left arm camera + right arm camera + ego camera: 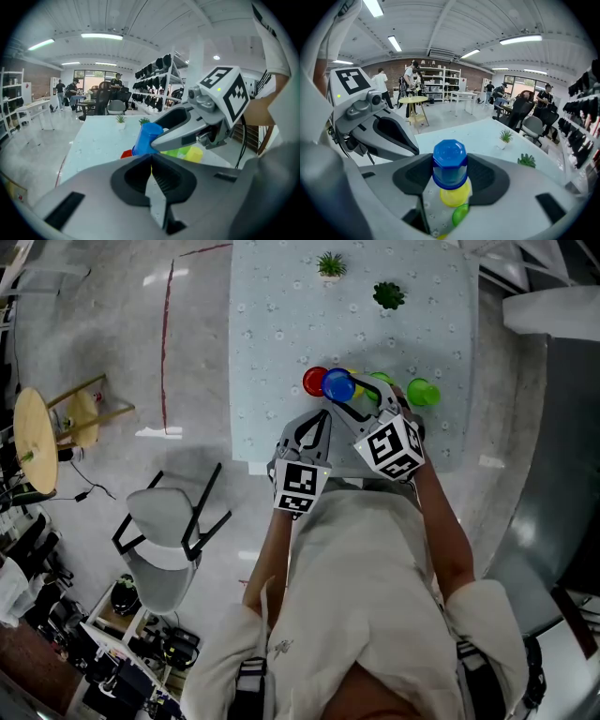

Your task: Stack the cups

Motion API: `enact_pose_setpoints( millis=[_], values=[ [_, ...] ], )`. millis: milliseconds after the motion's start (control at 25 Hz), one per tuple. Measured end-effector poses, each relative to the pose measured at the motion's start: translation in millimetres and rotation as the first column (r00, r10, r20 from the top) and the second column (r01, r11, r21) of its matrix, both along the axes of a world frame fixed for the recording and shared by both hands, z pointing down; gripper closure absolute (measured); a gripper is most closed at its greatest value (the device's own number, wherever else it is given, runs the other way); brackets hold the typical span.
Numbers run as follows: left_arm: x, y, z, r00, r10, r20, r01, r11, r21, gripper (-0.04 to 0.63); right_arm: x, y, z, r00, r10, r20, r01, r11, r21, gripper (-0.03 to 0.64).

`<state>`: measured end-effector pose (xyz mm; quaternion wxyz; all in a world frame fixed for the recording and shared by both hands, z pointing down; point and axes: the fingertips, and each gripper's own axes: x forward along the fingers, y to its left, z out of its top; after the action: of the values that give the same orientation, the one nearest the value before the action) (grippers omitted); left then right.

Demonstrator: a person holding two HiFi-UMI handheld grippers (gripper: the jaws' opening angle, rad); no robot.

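Observation:
My right gripper is shut on an upside-down blue cup, held above the pale blue table. In the right gripper view the blue cup fills the gap between the jaws, with a yellow cup and a green cup on the table below it. A red cup stands just left of the blue one. Another green cup sits farther right. My left gripper hangs shut and empty near the table's front edge. From the left gripper view I see the blue cup and the red cup.
Two small potted plants stand at the far side of the table. A grey chair and a wooden stool stand on the floor to the left. The table's front edge runs just under my grippers.

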<state>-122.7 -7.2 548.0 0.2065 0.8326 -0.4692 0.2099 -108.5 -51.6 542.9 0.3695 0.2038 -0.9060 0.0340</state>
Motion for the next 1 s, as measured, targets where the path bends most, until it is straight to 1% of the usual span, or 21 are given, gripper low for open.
enact_pose_setpoints(
  millis=[200, 360, 480, 560, 1000],
  values=[
    [-1.7, -1.6, 0.2, 1.000, -0.004, 0.000, 0.004, 1.000, 0.003, 0.579, -2.7, -4.4, 1.5, 1.000, 0.017, 0.017, -0.017, 1.000, -0.015, 0.390],
    [-2.7, -1.9, 0.2, 1.000, -0.007, -0.001, 0.007, 1.000, 0.003, 0.580, -2.9, -5.0, 6.1, 1.000, 0.012, 0.005, -0.012, 1.000, -0.027, 0.379],
    [-3.1, -1.0, -0.8, 1.000, -0.007, 0.000, 0.007, 1.000, 0.004, 0.579, -3.5, -4.4, 7.5, 1.000, 0.009, 0.004, -0.009, 0.999, -0.037, 0.345],
    [-3.3, -0.7, -1.6, 1.000, -0.007, 0.001, 0.007, 1.000, 0.006, 0.580, -3.2, -4.0, 6.8, 1.000, 0.011, 0.005, -0.011, 0.999, -0.037, 0.335],
    [-2.2, -0.1, -10.2, 1.000, -0.006, 0.005, 0.006, 1.000, 0.029, 0.579, 4.4, -0.3, -3.0, 0.999, 0.035, 0.023, -0.035, 0.999, -0.021, 0.330]
  ],
)
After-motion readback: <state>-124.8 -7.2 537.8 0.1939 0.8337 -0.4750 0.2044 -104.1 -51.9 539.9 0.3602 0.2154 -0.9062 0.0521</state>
